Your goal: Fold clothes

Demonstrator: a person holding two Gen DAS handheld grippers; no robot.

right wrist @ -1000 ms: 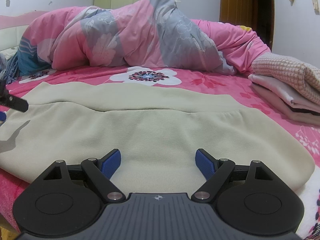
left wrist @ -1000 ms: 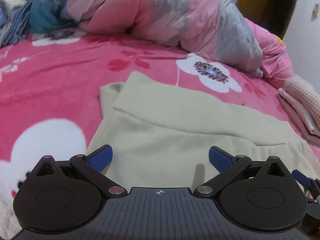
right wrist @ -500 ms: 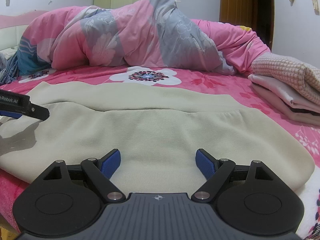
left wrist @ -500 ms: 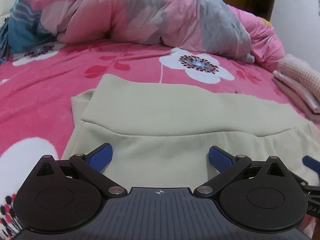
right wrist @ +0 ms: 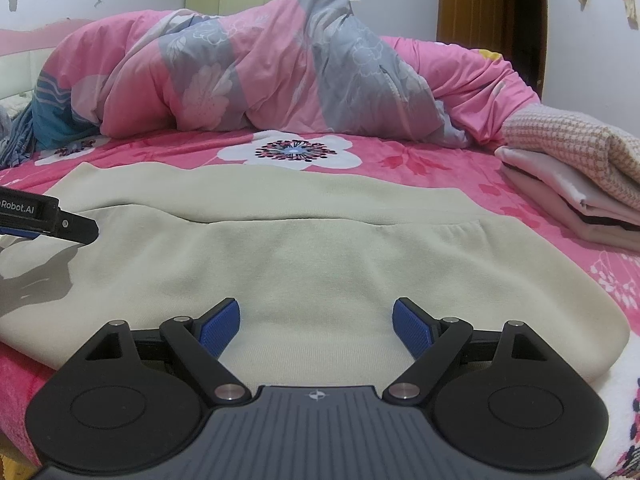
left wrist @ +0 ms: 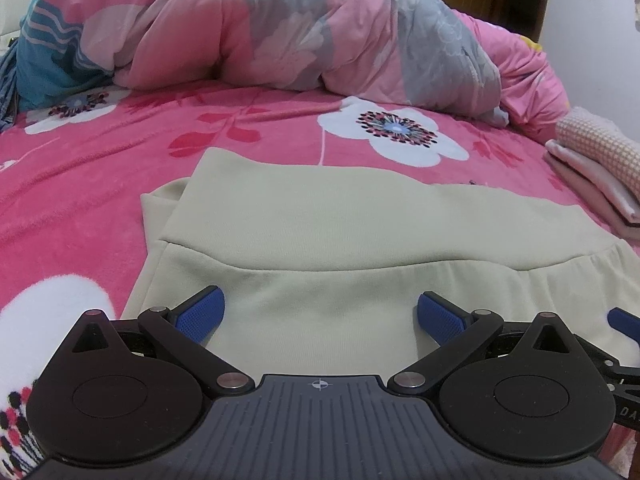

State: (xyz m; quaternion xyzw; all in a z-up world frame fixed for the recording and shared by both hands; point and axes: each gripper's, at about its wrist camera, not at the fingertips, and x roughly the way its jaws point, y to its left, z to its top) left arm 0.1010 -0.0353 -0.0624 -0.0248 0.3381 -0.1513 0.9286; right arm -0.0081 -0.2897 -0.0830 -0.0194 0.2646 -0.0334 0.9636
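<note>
A beige garment point(left wrist: 320, 240) point(right wrist: 320, 248) lies flat on the pink flowered bed, its far part folded over in a band with a seam across it. My left gripper point(left wrist: 320, 312) hovers open over the garment's near left part, blue pads wide apart and nothing between them. Over the near edge my right gripper point(right wrist: 316, 324) also stands open and empty. The left gripper's black finger point(right wrist: 60, 222) shows at the left edge of the right wrist view. A blue tip of the right gripper point(left wrist: 624, 322) peeks in at the right of the left wrist view.
A rumpled pink and grey quilt point(right wrist: 260, 76) is piled along the far side of the bed. A stack of folded clothes point(right wrist: 576, 188) point(left wrist: 596, 176) sits at the right. The pink flowered sheet point(left wrist: 80, 184) spreads to the left. A wooden door point(right wrist: 472, 4) stands behind.
The left gripper rolled level and shifted right over the garment, its finger reaching further into the right wrist view. The right gripper held still. Both stayed open.
</note>
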